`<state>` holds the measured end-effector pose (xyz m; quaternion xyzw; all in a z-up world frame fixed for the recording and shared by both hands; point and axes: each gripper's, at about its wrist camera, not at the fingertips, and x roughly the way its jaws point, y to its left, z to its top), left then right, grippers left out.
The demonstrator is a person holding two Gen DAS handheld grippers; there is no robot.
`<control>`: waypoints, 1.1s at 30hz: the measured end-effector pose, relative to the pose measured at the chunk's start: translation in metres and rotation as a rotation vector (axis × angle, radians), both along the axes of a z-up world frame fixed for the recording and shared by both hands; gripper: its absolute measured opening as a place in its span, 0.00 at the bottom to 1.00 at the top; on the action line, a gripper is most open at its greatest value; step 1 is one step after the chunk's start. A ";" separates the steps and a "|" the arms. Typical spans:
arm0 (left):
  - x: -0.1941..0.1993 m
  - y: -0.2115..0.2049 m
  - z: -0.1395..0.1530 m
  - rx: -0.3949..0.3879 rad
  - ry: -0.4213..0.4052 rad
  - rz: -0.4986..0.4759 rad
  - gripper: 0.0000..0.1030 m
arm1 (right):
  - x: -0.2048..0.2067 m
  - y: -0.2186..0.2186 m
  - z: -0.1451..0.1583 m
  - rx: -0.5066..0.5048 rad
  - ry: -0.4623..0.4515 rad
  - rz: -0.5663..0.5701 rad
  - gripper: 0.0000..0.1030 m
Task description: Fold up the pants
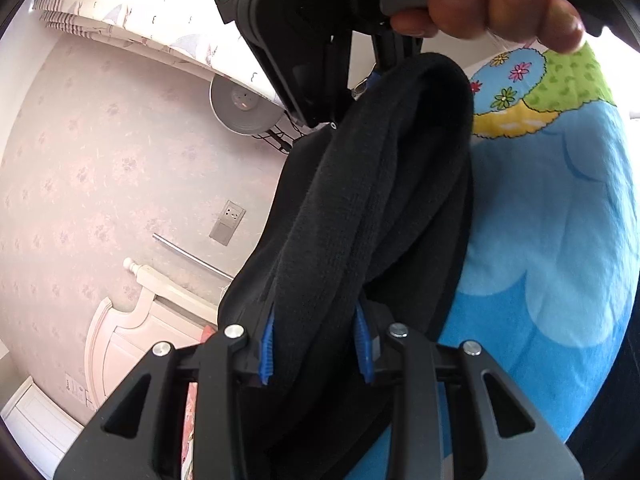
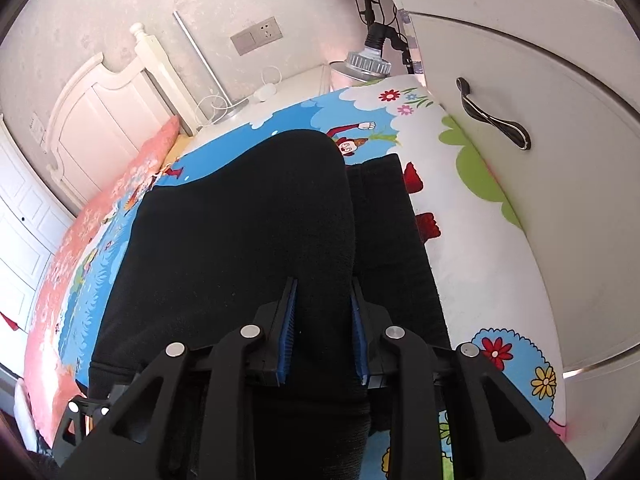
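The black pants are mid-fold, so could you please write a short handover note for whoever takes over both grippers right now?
Left gripper: jaws shut on a bunched fold of the black pants.
Right gripper: jaws shut on another part of the pants, held by a hand.
Pants: partly lifted between the two grippers, the rest lying on the cartoon bedsheet beside the white cabinet.
Done: both grips taken.
Left: carry the held edge over, lay it flat, release, then probably fold again.
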<state>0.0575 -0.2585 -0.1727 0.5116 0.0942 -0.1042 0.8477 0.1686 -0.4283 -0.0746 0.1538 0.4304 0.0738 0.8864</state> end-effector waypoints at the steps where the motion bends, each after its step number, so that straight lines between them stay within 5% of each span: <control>1: 0.000 0.001 0.001 -0.001 0.000 -0.001 0.31 | 0.000 0.001 0.002 -0.003 0.000 0.004 0.23; 11: 0.017 -0.023 0.052 -0.089 -0.066 -0.044 0.29 | 0.021 -0.009 0.075 -0.124 -0.092 -0.007 0.21; 19: 0.012 -0.043 0.008 -0.009 0.052 -0.077 0.29 | 0.026 -0.029 0.006 -0.165 0.021 -0.006 0.21; 28: 0.014 -0.044 0.019 0.004 -0.015 -0.074 0.30 | 0.017 -0.032 0.012 -0.125 -0.024 -0.018 0.22; 31: 0.015 -0.047 0.008 0.028 0.065 -0.096 0.38 | 0.019 -0.028 0.000 -0.219 -0.003 -0.080 0.41; 33: 0.013 -0.045 0.007 0.018 0.071 -0.109 0.38 | 0.016 -0.029 0.001 -0.216 -0.014 -0.086 0.42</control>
